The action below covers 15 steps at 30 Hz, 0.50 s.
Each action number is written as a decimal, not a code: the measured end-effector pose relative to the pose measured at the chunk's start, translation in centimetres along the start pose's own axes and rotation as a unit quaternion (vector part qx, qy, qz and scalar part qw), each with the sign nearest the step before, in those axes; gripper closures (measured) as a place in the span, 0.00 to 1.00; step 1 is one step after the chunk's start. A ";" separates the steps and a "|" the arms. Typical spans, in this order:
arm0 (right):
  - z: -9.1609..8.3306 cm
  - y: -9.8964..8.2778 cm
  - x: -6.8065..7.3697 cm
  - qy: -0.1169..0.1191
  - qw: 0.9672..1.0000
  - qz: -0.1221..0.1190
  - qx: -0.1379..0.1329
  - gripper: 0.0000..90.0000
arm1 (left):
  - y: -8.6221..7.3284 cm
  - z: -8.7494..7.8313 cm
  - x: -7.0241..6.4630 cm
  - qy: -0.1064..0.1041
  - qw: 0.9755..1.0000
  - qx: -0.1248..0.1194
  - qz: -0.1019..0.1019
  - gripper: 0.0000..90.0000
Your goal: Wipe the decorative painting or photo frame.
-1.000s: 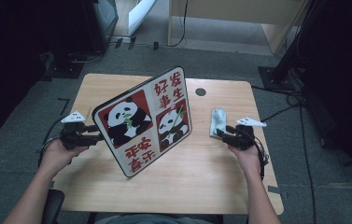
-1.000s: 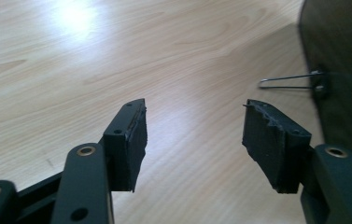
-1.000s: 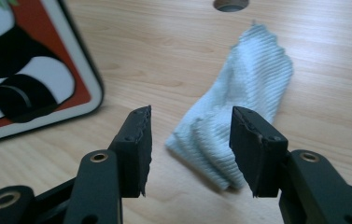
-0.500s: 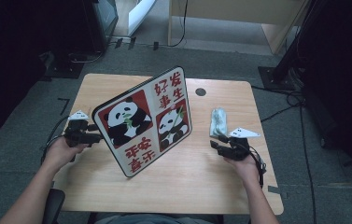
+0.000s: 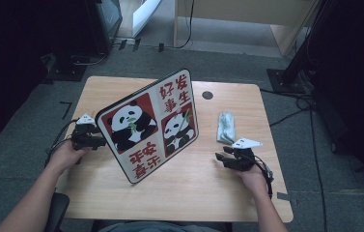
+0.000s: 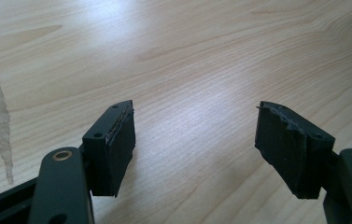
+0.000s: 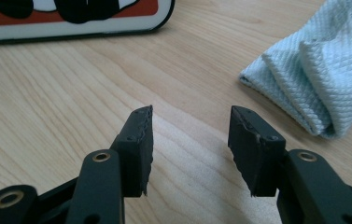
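The panda board lies tilted mid-table, let go. The left gripper, jaws just widened and empty, sits by the left edge; the right gripper gapes empty near the folded cloth (wiping apparently remains).

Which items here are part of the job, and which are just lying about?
In play:
- panda board, standing tilted on the table
- folded blue cloth, nearest the right gripper
- left gripper, jaws just opened, nothing between them

Lying about:
- floor cables
- dark cabinet
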State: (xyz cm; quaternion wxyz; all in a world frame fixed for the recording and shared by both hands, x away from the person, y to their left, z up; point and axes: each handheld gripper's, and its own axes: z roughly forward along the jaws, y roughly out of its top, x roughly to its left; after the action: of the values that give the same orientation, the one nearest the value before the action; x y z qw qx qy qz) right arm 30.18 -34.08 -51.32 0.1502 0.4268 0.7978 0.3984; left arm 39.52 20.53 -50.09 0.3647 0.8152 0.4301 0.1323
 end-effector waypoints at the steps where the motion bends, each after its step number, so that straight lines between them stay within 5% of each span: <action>1: 0.0 -0.1 0.0 -0.002 1.000 -0.001 0.005 0.57 | 0.0 0.0 0.0 -0.002 1.000 0.000 -0.001 0.32; 15: 0.8 -0.6 0.3 -0.010 1.000 -0.028 0.006 0.44 | -0.1 0.2 -0.2 -0.003 1.000 0.015 0.002 0.30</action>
State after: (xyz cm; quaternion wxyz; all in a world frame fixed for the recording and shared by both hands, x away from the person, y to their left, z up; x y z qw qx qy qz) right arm 30.17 -33.64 -52.31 0.1667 0.4087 0.8105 0.3850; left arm 39.45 20.29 -50.30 0.3534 0.8220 0.4291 0.1238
